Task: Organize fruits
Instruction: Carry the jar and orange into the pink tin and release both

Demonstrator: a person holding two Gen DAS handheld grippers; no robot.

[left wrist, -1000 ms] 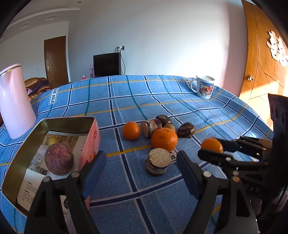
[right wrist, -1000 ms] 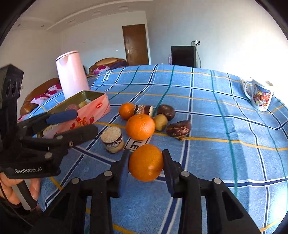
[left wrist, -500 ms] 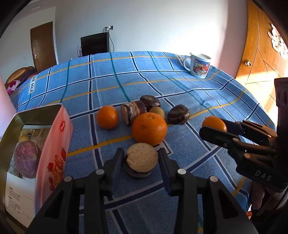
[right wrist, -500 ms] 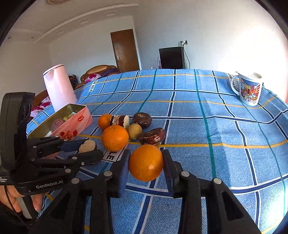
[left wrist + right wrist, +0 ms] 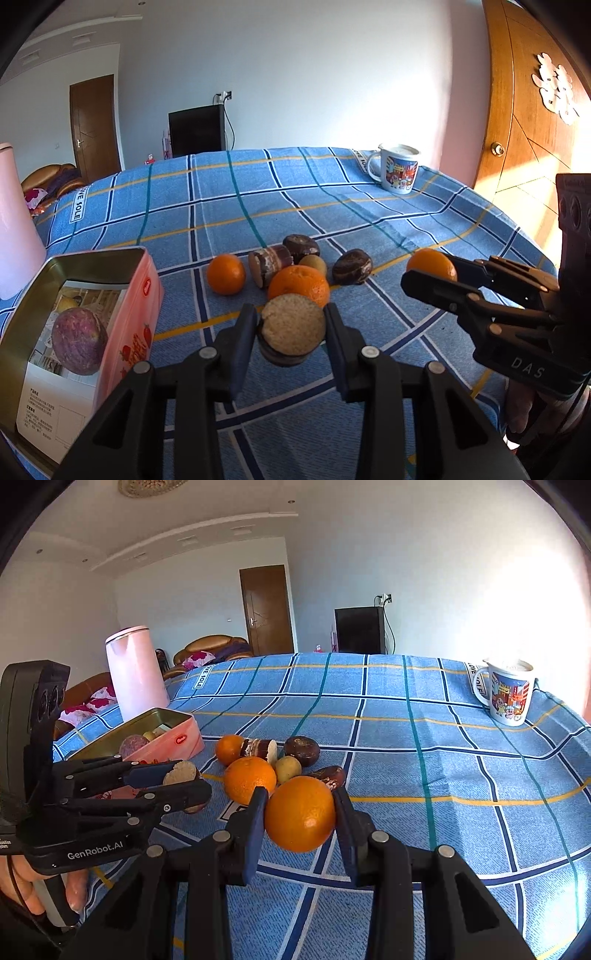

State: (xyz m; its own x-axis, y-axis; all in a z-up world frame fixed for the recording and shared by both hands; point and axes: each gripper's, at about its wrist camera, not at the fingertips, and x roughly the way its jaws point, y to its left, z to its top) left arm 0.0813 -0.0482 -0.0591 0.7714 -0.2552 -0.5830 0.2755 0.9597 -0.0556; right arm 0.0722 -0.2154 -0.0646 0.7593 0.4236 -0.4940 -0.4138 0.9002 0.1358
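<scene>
My left gripper (image 5: 290, 319) is shut on a halved brown fruit (image 5: 291, 336) whose tan cut face points at the camera. It is next to the pink tin (image 5: 92, 258), which holds a purple fruit (image 5: 79, 341). My right gripper (image 5: 300, 808) is shut on an orange (image 5: 300, 814) just above the cloth. Behind both lies a pile: a big orange (image 5: 250, 780), a small orange (image 5: 228, 749), a yellowish fruit (image 5: 288, 770) and dark brown fruits (image 5: 302, 750). The right wrist view shows the left gripper (image 5: 184, 779) at the left, in front of the tin (image 5: 177, 734).
A blue checked cloth (image 5: 258, 192) covers the table. A pink kettle (image 5: 135, 672) stands behind the tin at the left. A printed mug (image 5: 508, 692) sits at the far right corner. A wooden door (image 5: 535, 129) is beyond the table's right edge.
My left gripper moved in from beside the tin, came around the halved brown fruit and shut on it. The right gripper kept its hold on the orange and hardly moved.
</scene>
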